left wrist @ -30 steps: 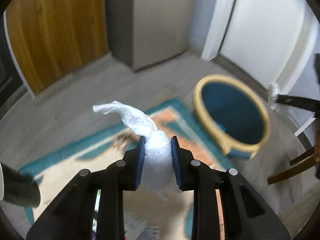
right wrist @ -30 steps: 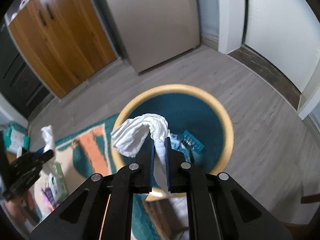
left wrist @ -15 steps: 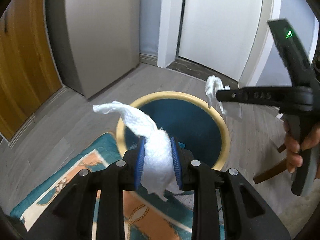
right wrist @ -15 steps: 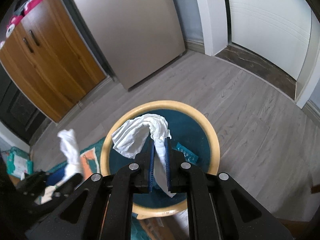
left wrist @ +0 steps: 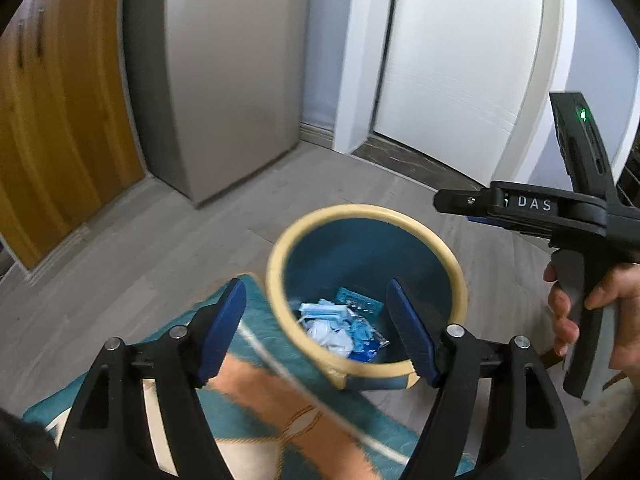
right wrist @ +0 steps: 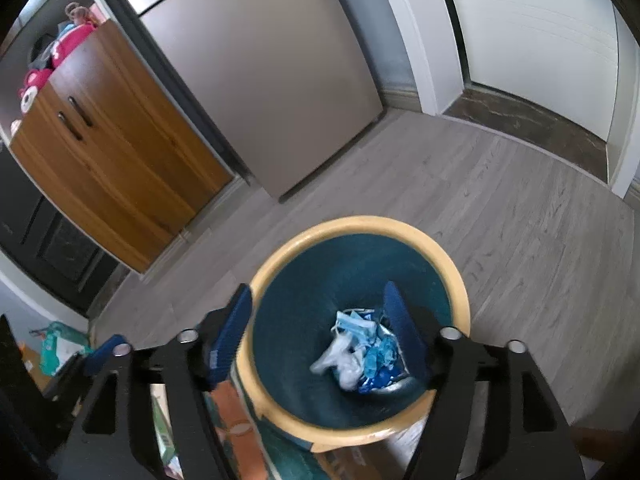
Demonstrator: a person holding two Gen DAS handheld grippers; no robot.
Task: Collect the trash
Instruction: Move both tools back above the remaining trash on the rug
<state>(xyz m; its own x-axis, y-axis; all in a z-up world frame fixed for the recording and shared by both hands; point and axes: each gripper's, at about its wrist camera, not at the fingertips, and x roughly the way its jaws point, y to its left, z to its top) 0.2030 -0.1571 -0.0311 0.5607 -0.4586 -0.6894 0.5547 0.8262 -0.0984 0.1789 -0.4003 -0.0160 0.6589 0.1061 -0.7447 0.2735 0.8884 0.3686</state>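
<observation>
Both my grippers hang over the bin (right wrist: 456,280), and both have their jaws wide apart with nothing in them. My left gripper (left wrist: 316,320) sits over the bin's near rim. My right gripper (right wrist: 318,326) looks straight down into it. The white tissue (right wrist: 340,360) lies at the bottom with blue wrappers (right wrist: 378,354) just beside it, at 3 o'clock. I think this drop is done. Next I should go find more trash, maybe on the rug (left wrist: 280,412) at 7 o'clock.
</observation>
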